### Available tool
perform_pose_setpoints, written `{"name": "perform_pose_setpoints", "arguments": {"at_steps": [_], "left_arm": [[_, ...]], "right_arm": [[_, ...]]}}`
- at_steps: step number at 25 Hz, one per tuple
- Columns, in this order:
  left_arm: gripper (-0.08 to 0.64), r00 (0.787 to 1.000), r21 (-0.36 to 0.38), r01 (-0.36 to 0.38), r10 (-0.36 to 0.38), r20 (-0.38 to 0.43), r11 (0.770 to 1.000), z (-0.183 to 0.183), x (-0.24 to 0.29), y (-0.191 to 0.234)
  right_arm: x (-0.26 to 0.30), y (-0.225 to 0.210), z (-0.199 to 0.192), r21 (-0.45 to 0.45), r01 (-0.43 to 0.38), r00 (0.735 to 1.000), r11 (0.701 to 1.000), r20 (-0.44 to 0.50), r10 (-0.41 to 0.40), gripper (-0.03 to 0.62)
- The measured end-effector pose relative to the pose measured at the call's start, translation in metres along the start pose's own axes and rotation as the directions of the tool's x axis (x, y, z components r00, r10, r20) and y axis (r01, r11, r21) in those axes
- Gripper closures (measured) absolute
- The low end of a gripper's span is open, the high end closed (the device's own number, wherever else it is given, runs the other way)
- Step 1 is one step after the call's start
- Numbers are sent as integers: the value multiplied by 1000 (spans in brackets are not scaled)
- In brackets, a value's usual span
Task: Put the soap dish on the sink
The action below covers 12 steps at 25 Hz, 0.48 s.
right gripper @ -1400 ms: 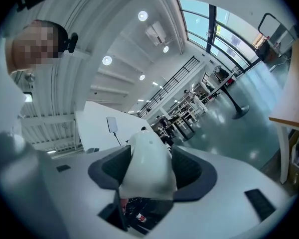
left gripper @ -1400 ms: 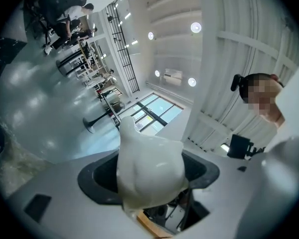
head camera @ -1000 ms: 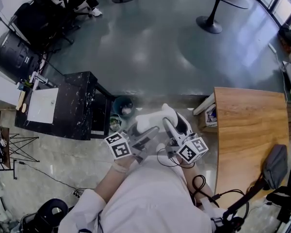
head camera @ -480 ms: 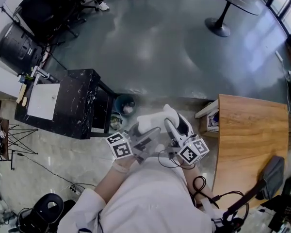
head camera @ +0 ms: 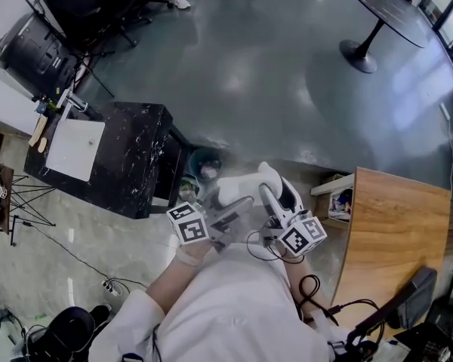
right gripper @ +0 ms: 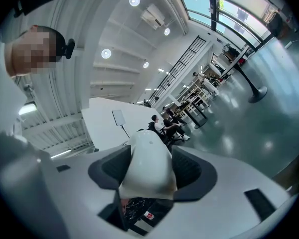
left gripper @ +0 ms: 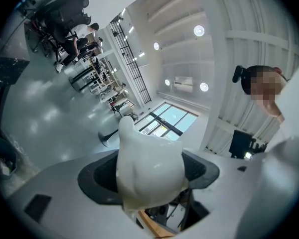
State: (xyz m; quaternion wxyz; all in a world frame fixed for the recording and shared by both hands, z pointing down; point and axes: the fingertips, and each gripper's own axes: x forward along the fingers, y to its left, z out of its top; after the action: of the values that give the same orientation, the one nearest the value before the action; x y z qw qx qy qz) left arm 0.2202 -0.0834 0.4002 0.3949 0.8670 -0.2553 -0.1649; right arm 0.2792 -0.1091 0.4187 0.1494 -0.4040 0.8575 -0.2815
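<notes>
Off at the left of the room stood a black marble-patterned counter [head camera: 132, 164] with a white rectangular sink basin [head camera: 75, 149] set into its top and a metal tap [head camera: 72, 101] at the basin's far edge. Just beside the counter's right end, a small round dark bin [head camera: 204, 162] sat on the floor.

Well apart from the sink, close against the person's chest, the two tools were tilted up and in towards each other. The left gripper [head camera: 230, 206], its marker cube low on the left, had its dark pads pressed on either side of a glossy white ceramic soap dish [head camera: 241, 185]. Its own camera showed the soap dish [left gripper: 148, 166] filling the gap between the jaws. The right gripper [head camera: 270, 198] was clamped on the same dish from the other side, and its view showed the smooth white shell [right gripper: 148, 171] wedged between its two pads. The dish hung in the air between the two tools, over the pale stone floor.

Further right stood a brown wooden table [head camera: 392, 225]. Beyond it, at the upper right, was a round black pedestal table [head camera: 389, 4] on polished grey flooring.
</notes>
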Motion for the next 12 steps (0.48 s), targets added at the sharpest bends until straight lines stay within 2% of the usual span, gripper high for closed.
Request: {"name": "perform_pose_setpoints", "arguments": {"at_steps": [4,7,12], "left_arm": [[207,997,-9,-17,18,72,1000,29,-22,31],[207,991,-12,-68,69,116,998,60,-46,53],[207,958,-37,-161,165,236,986,109,-101,100]], "right_arm": [[47,12,-12,-4,-36,999,999,-36,36,321],[90,25,-28,-4,-85,993,996,-81,85,321],[171,57,-66,-6,-197,962,980,-192,192,322]]}}
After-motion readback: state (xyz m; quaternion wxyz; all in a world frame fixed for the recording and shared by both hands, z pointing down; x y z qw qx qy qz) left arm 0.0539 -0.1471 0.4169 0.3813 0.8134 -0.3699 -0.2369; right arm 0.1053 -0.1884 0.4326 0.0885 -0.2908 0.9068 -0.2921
